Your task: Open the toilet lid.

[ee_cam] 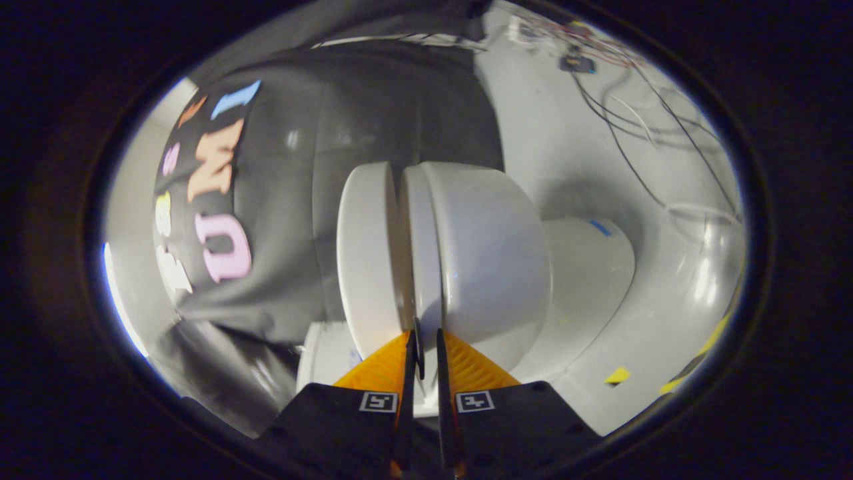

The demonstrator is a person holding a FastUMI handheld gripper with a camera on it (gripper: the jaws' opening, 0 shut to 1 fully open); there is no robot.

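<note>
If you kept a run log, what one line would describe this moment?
stage: lid-lifting | toilet lid: parted from seat | gripper: nearly closed at lid edge | grip: unclear

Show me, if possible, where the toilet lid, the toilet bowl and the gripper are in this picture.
toilet lid [366,253]: gripper view, on its smooth outer face.
toilet bowl [493,253]: gripper view, on its rounded outer wall.
gripper [426,347]: gripper view, midway between the fingertips, nearly closed at the rim's edge.

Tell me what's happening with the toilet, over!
Gripper nearly closed, fingers at the front edge of the toilet lid. Lid parted from seat. Nothing in the way.
</note>
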